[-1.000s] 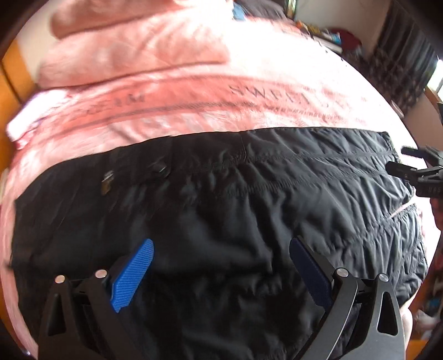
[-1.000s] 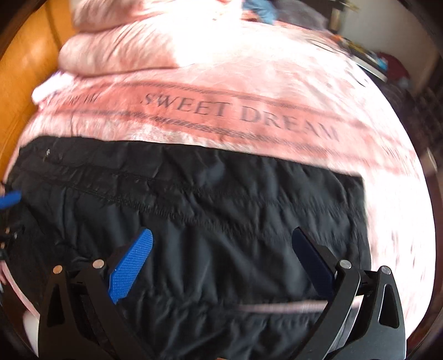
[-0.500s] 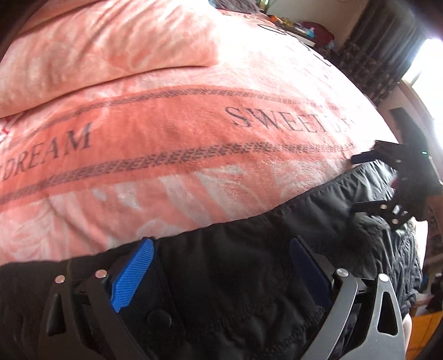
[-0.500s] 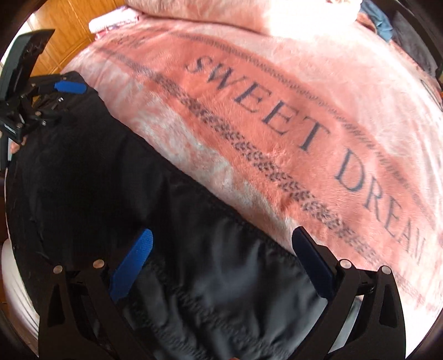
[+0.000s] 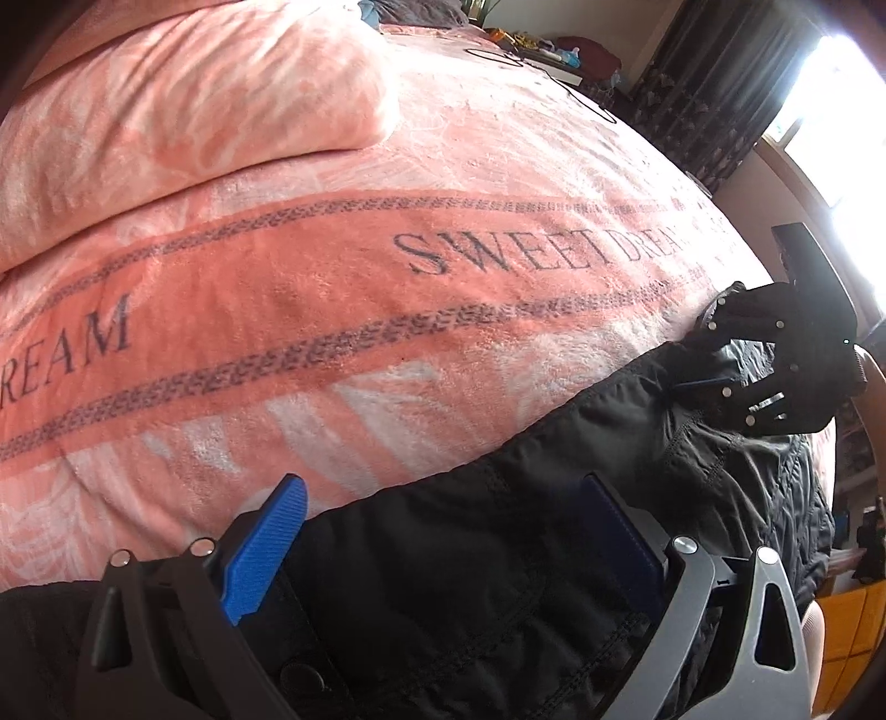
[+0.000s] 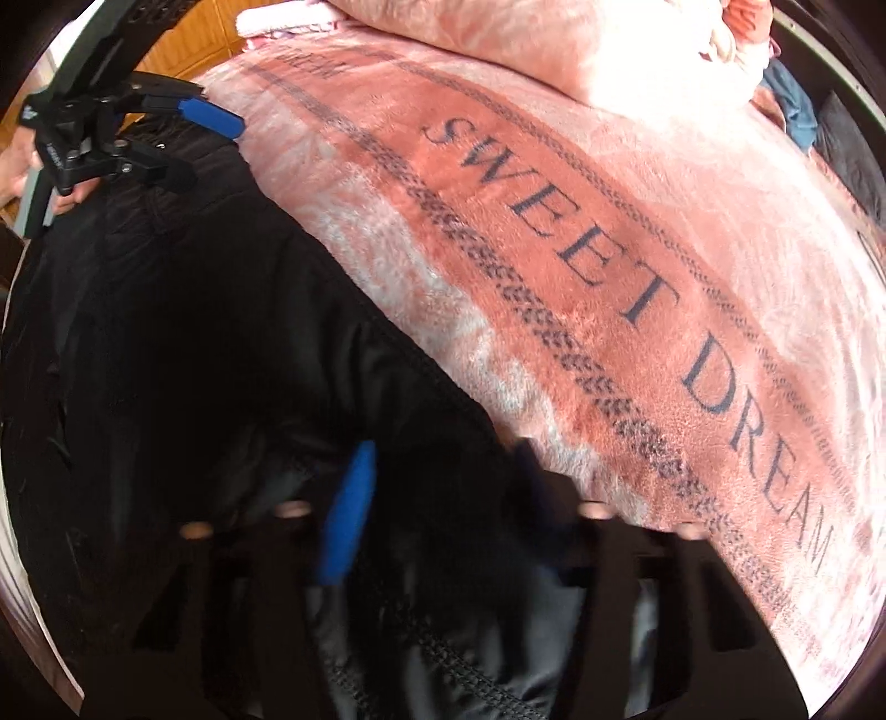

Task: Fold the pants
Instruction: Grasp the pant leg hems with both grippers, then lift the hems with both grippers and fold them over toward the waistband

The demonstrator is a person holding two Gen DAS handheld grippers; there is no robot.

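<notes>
Black quilted pants (image 5: 498, 565) lie flat along the near side of a pink "SWEET DREAM" blanket (image 5: 332, 288). My left gripper (image 5: 443, 531) is open, its blue pads (image 5: 271, 543) straddling the pants' far edge. My right gripper (image 6: 437, 498) is blurred, its fingers much closer together around the pants' (image 6: 194, 360) far edge; it also shows in the left wrist view (image 5: 703, 365) pinching that edge. The left gripper shows in the right wrist view (image 6: 188, 144) at the far end of the pants.
A pink folded duvet (image 5: 183, 105) lies at the back of the bed. Dark curtains (image 5: 714, 83) and a bright window (image 5: 836, 111) are to the right. Orange wood (image 6: 183, 33) stands behind the bed. Clutter (image 5: 548, 50) lies beyond the blanket.
Both grippers dropped from above the pants to their far edge. The right gripper's fingers have moved inward on the fabric. The left gripper has stayed open.
</notes>
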